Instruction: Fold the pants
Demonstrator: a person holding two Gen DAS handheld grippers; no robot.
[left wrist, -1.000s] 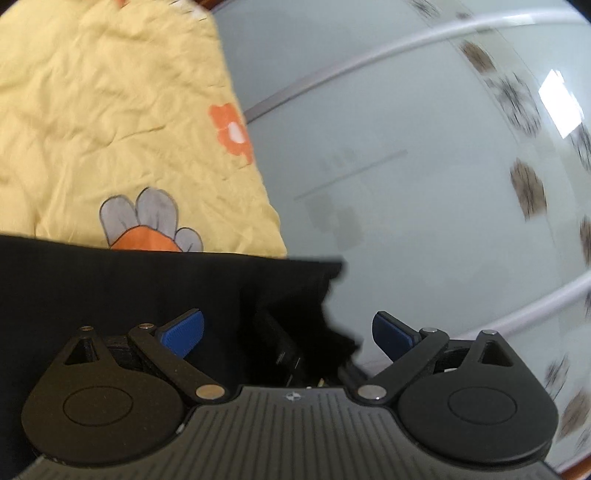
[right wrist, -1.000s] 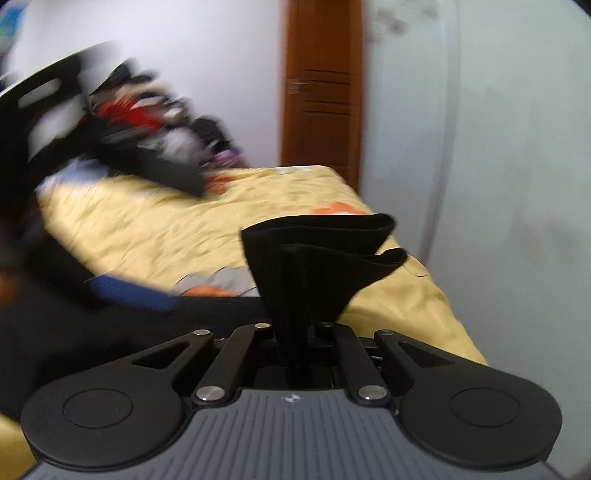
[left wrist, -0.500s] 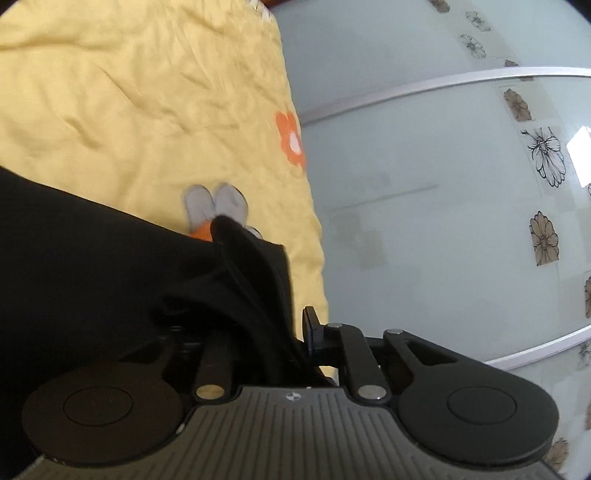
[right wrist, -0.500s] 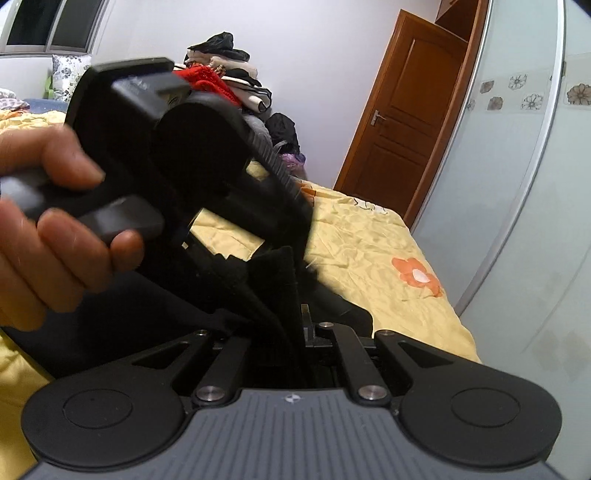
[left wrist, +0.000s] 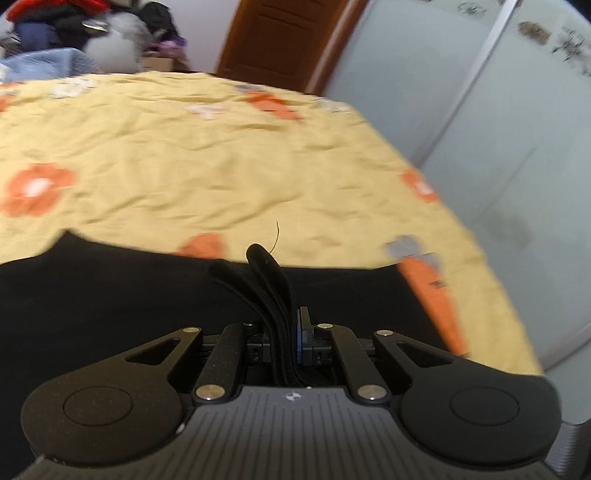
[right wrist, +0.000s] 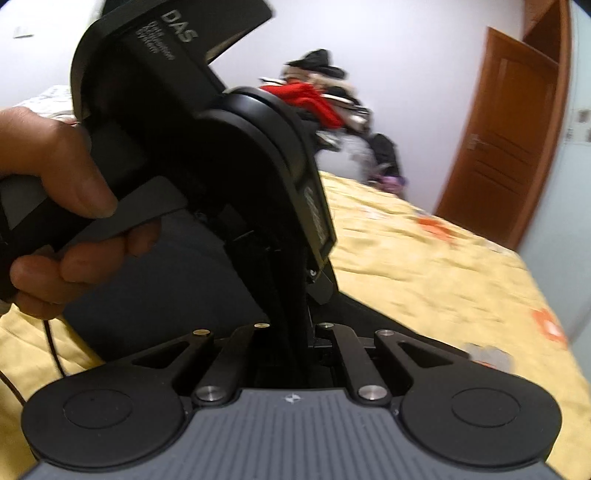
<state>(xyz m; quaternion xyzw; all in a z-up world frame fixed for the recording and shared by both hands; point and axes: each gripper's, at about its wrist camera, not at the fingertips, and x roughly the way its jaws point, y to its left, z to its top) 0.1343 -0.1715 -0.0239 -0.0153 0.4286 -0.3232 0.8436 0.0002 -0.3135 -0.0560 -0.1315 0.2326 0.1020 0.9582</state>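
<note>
The left gripper [left wrist: 286, 341] is clamping a bunched edge of the black pants [left wrist: 110, 302], the folds standing upright between its fingers [left wrist: 303, 334]. The pants are lying spread sideways across the yellow bed [left wrist: 221, 155]. The right gripper [right wrist: 295, 339] is pinching black cloth too, just beside the left hand [right wrist: 51, 206]. Beyond, a clothes pile [right wrist: 325, 107] and door [right wrist: 506, 147] are showing.

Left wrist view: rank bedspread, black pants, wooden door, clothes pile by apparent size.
1. Yellow bedspread
2. Black pants, partly hidden behind the hand-held gripper
3/4. Wooden door and clothes pile: similar, both cropped by the frame and blurred, so unranked.
</note>
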